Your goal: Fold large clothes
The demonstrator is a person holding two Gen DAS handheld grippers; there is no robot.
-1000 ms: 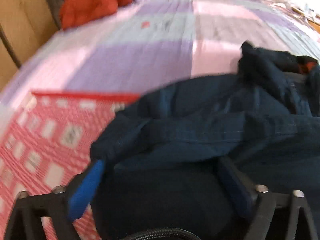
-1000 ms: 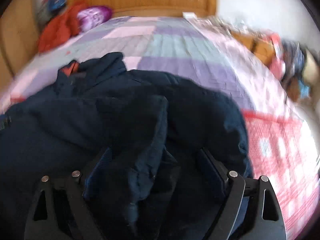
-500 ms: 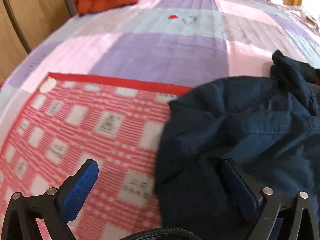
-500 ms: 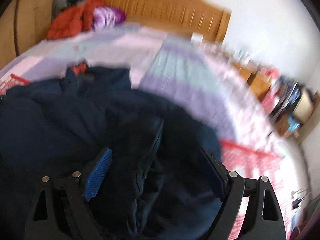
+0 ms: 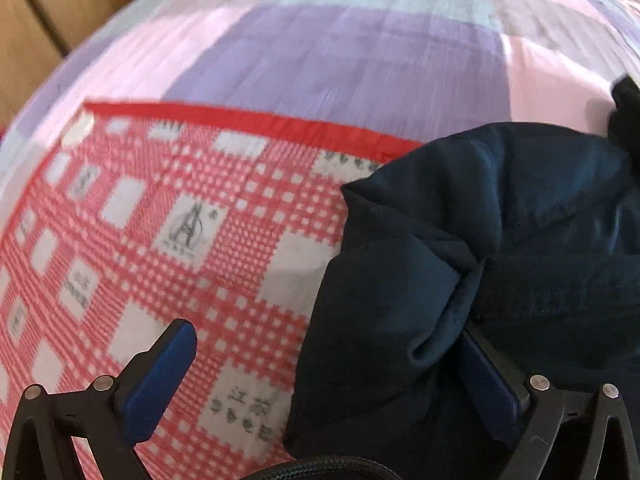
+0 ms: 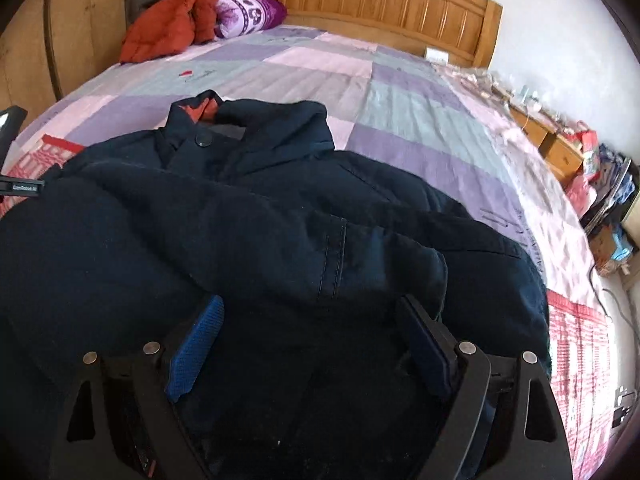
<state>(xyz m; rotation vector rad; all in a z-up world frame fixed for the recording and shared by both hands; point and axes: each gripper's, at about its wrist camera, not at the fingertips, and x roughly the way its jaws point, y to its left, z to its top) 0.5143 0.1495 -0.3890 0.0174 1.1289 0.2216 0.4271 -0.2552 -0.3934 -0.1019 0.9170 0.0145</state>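
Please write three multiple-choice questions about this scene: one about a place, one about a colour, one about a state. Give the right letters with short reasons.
1. Where does the navy jacket lie?
A. on the bed
B. on a chair
C. on the floor

2. What colour is the garment heaped by the headboard?
A. green
B. orange-red
C. white

3. How do the fingers of the left gripper stand?
A. shut on cloth
B. shut on nothing
C. spread apart

Answers:
1 A, the patchwork bedspread shows around it.
2 B, the orange-red garment lies beside a purple pillow.
3 C, a wide gap separates them.

The left gripper [image 5: 324, 360] and the right gripper [image 6: 310, 328] both point forward with their blue-padded jaws spread wide apart.
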